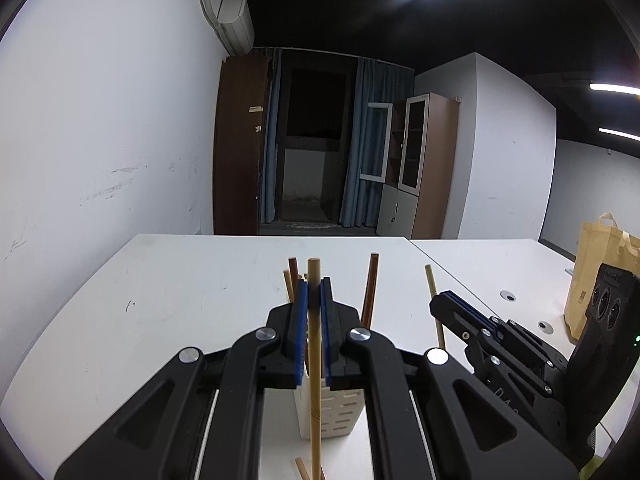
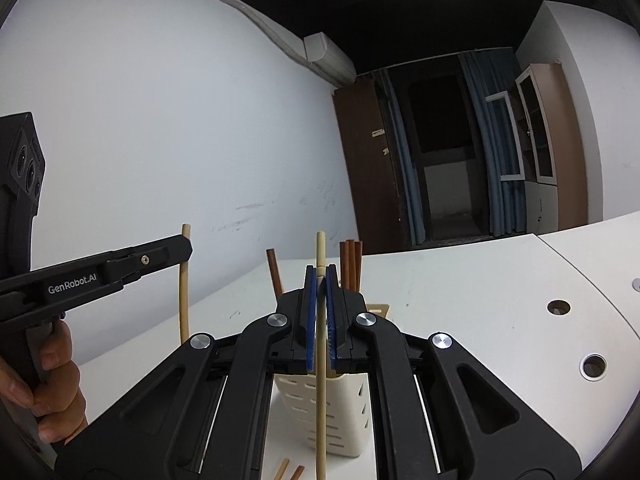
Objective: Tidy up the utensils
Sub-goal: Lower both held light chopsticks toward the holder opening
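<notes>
1. Chopsticks [image 1: 370, 288] already stand in the white holder [image 1: 340, 408] on the table [image 1: 180, 288].
2. Left claw [image 1: 314, 304] pinches a tan chopstick [image 1: 314, 360]; right claw [image 2: 320, 300] pinches a pale chopstick [image 2: 320, 400] (both upright).
3. Loose sticks [image 2: 286, 470] lie below, not yet put away.

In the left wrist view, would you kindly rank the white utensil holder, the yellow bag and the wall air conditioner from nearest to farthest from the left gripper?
1. White utensil holder, just below the left gripper.
2. Yellow bag, far right on the table.
3. Air conditioner, high on the left wall.

Office: white desks [image 1: 208, 280], glass-door cabinet [image 1: 416, 152].
</notes>
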Available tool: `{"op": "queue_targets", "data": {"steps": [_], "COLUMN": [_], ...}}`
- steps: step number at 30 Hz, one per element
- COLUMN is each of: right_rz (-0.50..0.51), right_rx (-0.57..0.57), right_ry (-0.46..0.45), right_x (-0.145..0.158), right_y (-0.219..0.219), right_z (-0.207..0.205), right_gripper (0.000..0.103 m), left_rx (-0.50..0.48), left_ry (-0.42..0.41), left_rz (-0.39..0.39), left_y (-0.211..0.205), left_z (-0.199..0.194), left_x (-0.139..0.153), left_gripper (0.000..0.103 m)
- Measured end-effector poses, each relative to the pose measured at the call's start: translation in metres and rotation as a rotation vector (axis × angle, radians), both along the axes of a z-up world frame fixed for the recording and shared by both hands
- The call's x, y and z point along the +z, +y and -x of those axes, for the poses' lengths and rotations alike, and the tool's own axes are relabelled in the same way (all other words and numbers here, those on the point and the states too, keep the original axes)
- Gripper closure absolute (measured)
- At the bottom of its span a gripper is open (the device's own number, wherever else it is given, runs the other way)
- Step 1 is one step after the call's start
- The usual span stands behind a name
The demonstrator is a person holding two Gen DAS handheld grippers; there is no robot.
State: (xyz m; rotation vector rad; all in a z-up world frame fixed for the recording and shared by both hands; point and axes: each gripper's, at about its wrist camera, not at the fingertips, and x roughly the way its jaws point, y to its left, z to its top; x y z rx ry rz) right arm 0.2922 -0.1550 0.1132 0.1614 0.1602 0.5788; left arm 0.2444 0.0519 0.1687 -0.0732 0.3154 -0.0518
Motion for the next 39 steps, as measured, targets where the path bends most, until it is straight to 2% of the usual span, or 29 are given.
{"op": "queue_targets", "data": {"steps": [12,19,28,34,39], "right_rz": [-0.079,-0.135,-0.215,-0.218,-0.219], "right_rx": [-0.01,-0.039,-0.046,-0.059,-0.063], "right_ry": [-0.116,-0.179,-0.254,-0.31,-0.346], "right_x": [0.005,0.014,0.019,0.016,0.013], "right_y": [-0.003,-0.007,-0.01,-0.009,0.001], "right_z": [-0.015,-0.028,-0.041,-0.043,-0.045], "right_gripper": [0.099,0.099,0.099,0.099,0.099], "left_rx": [0.013,0.05,0.021,0.015,0.013], "left_ry": [-0.081,-0.202,-0.336,-0.461,-0.5], "left_rz": [0.019,-0.012,0.014,0.045,0.065], "left_y": [0.001,-0.005,-0.007,-0.007,-0.004], "left_z": [-0.003,0.004,0.012,0.022,0.018], "left_x": [0.012,0.026,0.04,0.046,0.045], "left_gripper": [0.097,0.097,0.097,0.097,0.097]}}
